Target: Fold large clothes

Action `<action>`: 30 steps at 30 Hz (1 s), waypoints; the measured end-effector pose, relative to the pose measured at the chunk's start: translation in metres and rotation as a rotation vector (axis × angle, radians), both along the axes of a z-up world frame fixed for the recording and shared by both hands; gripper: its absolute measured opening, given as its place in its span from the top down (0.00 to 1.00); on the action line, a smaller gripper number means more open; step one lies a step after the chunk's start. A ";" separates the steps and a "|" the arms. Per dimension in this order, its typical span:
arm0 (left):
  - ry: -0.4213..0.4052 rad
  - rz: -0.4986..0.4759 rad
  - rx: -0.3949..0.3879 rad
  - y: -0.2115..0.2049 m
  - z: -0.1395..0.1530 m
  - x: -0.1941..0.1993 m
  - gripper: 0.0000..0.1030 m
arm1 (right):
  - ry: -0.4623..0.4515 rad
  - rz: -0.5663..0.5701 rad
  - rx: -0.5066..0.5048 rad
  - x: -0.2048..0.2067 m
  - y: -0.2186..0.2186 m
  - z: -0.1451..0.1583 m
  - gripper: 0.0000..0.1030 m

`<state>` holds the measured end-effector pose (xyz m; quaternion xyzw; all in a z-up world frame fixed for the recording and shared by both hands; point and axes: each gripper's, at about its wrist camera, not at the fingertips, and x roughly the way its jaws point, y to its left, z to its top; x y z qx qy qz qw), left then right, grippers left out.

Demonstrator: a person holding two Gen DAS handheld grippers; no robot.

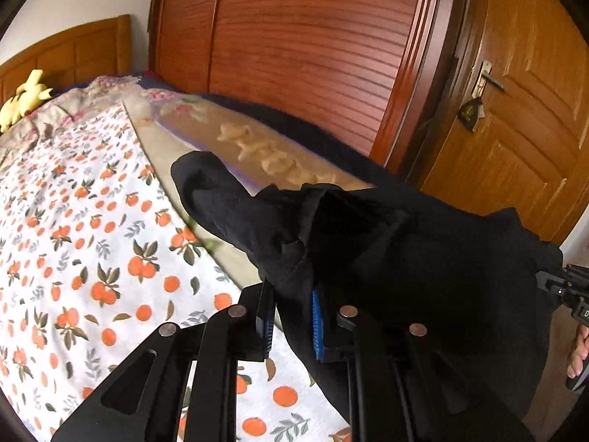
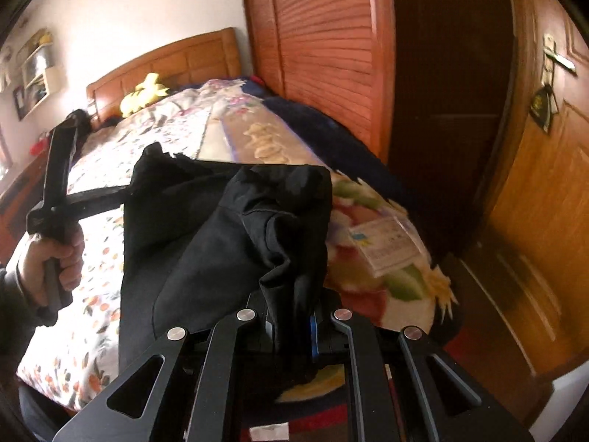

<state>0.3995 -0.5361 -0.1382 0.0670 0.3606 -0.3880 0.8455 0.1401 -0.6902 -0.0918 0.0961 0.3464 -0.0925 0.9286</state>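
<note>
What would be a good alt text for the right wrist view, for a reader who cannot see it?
The right gripper is shut on a black garment, held in the air above a bed with an orange-print sheet. At the left, a hand holds the left gripper, which grips the same garment. Behind stand a wooden wardrobe and a door.

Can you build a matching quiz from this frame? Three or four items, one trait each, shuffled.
Items:
1. black garment
2. plush toy
3. bedspread
4. door

Traits:
A. yellow, by the headboard
B. white with an orange fruit print
C. pinched by both the left gripper and the right gripper, lifted above the bed
D. wooden, with a metal handle

Pairs: 1-C, 2-A, 3-B, 4-D
</note>
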 end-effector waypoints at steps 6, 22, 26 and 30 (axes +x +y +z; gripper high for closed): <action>-0.014 -0.020 0.027 0.002 -0.010 0.002 0.80 | -0.001 -0.006 -0.011 -0.002 -0.003 -0.005 0.86; -0.150 -0.027 0.071 0.086 0.002 -0.052 0.32 | -0.148 -0.047 -0.191 -0.012 0.040 0.021 0.57; -0.182 -0.024 0.040 0.108 0.024 -0.077 0.11 | -0.149 -0.015 -0.178 -0.006 0.050 0.017 0.68; -0.222 -0.017 0.016 0.128 0.045 -0.105 0.02 | -0.090 -0.011 -0.159 0.001 0.046 -0.003 0.68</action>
